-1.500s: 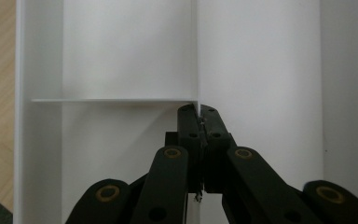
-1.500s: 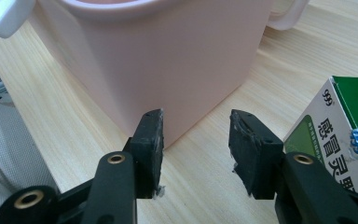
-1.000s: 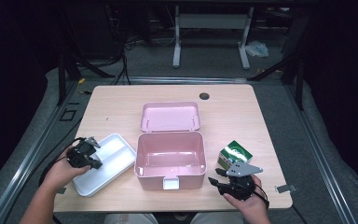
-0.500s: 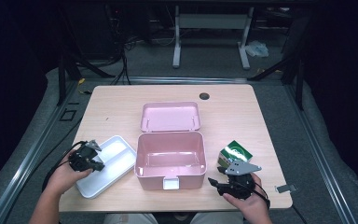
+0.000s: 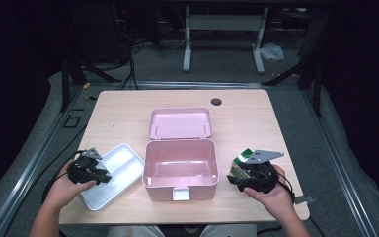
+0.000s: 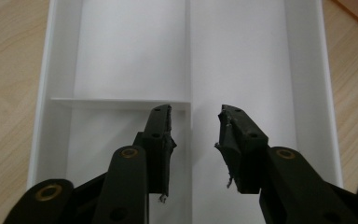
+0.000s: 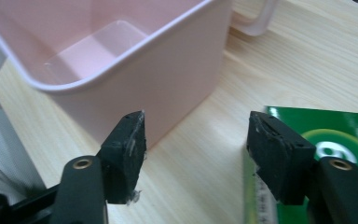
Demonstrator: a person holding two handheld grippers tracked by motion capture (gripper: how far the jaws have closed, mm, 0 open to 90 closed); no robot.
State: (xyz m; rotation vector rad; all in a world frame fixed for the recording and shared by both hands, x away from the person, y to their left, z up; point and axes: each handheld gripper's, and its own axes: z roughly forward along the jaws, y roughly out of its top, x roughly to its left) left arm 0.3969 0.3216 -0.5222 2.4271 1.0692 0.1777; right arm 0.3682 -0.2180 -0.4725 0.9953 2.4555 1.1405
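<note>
Left gripper: lower left of the high view, held over the white tray; its jaws stand apart with nothing between them, released.
White tray: lies flat on the desk at lower left, just beside the pink box, set at a slant; in the left gripper view its thin dividers split it into compartments, all bare.
Right gripper: lower right of the high view, low over the desk beside the green packet; jaws spread wide, holding nothing.
Green packet: flat on the desk at the right of the right gripper view, partly under the right-hand jaw, a little way off the box wall.
Pink box: centre of the high view, open and empty, its lid lying just behind it.
How the tray will likely handle: thin moulded plastic, so light, fairly stiff, smooth and apt to slip; it may flex if pinched hard.
Where to take hold: judged best on the near rim or across a divider wall, jaws straddling the thin edge.
How the packet will likely handle: light and flat, hard to get under; an edge pinch looks the safest.
</note>
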